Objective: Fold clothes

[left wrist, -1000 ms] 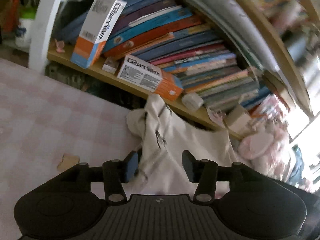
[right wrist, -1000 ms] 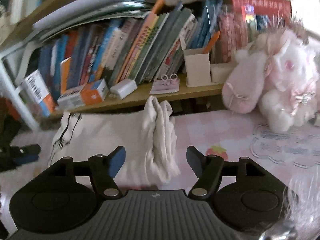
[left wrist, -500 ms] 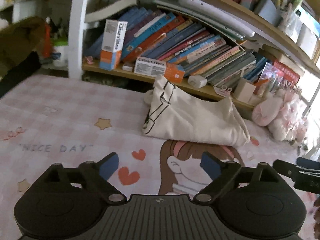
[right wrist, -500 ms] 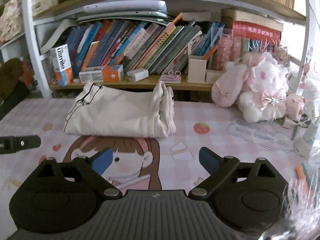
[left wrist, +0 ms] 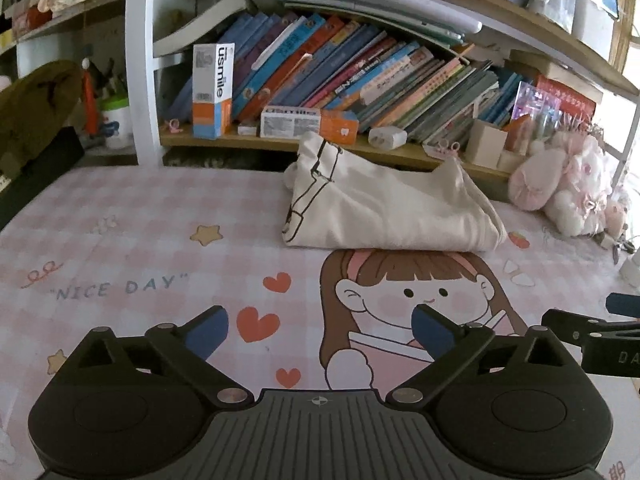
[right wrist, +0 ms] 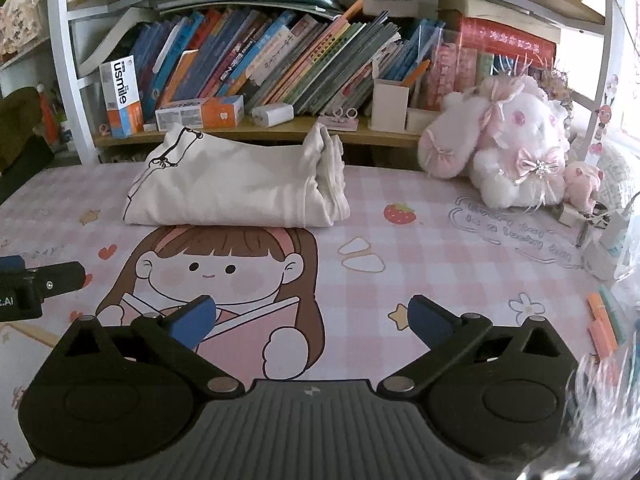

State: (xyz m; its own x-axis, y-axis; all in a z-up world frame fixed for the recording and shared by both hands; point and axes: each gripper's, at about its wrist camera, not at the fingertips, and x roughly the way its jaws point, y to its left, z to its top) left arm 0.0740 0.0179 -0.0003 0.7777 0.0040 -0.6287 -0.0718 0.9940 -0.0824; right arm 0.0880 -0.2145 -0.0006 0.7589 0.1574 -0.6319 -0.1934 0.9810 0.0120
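Note:
A cream garment [left wrist: 384, 216] with a black line print lies folded into a thick bundle at the back of the pink cartoon mat [left wrist: 120, 240], just in front of the low bookshelf. In the right wrist view the same garment [right wrist: 232, 192] shows its stacked folded edges on its right end. My left gripper [left wrist: 320, 320] hovers over the mat well short of the garment, its jaws still opening with nothing between them. My right gripper [right wrist: 310, 312] is likewise back from the garment, its jaws opening and empty. Each gripper's black finger shows at the edge of the other's view.
A wooden shelf [right wrist: 280, 134] packed with leaning books and toothbrush boxes [left wrist: 212, 88] runs right behind the garment. A pink and white plush toy [right wrist: 516, 148] sits at the back right. Small bottles and pens [right wrist: 604, 328] crowd the mat's right edge.
Both grippers let go of the garment, drew back from it toward the near side of the mat, and spread their jaws wide. The garment stayed folded by the shelf.

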